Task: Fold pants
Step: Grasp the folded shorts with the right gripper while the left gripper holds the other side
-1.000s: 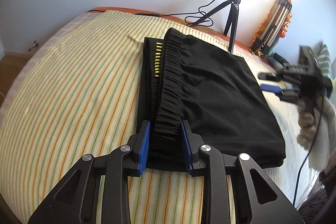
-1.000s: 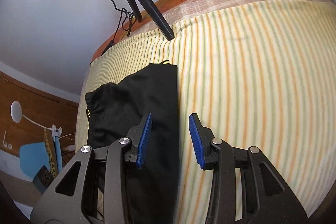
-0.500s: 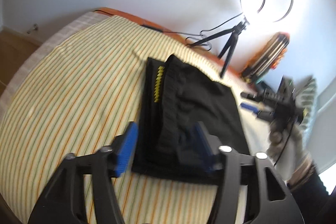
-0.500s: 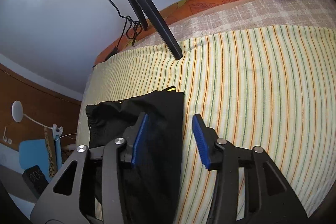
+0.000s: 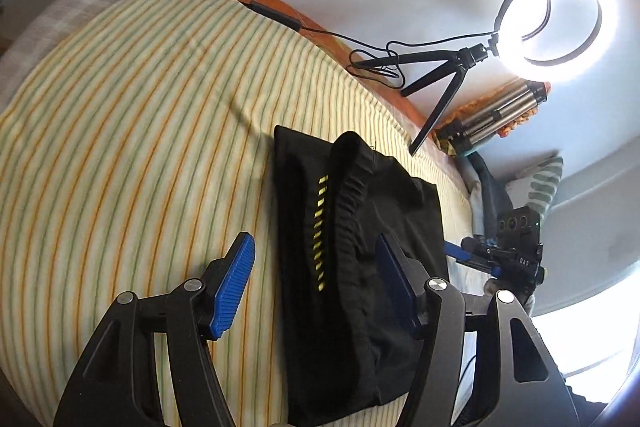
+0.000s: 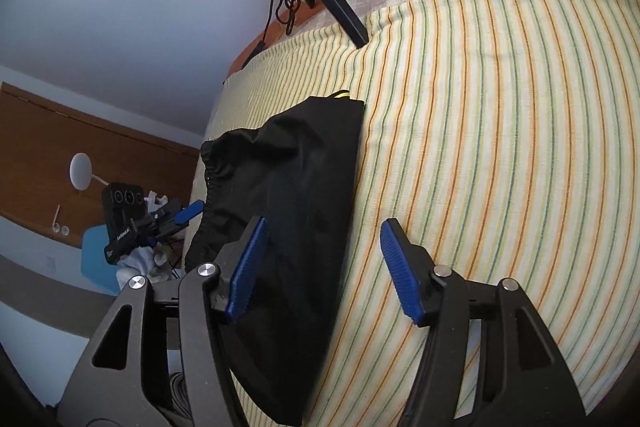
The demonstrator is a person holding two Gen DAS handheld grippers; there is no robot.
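Black pants (image 5: pixel 360 259) are lying folded in a compact stack on the striped bedsheet (image 5: pixel 132 131), sitting nearer the bed's lamp-side edge than its middle; the gathered waistband (image 5: pixel 348 211) is resting on top, running along the stack's length; a row of yellow dashes (image 5: pixel 320 227) is showing just beside it; the left gripper (image 5: pixel 316 287) is hanging above the near end of the stack, fingers spread wide and holding nothing; its blue pads (image 5: pixel 234 287) are standing clear of the cloth on either side; in the right wrist view the right gripper (image 6: pixel 324 267) is also gaping wide and gripping nothing; one pad (image 6: pixel 248 267) is overlapping the pants (image 6: pixel 296 211) in view, the other is over bare bedsheet (image 6: pixel 500 147); cannot tell whether either is touching; a lit ring light (image 5: pixel 550 21) on a small tripod (image 5: pixel 440 79) is standing at the far edge of the bed, one leg planted on the sheet near the far corner of the pants; its cable (image 5: pixel 376 61) is trailing along the orange bed border (image 5: pixel 276 7).
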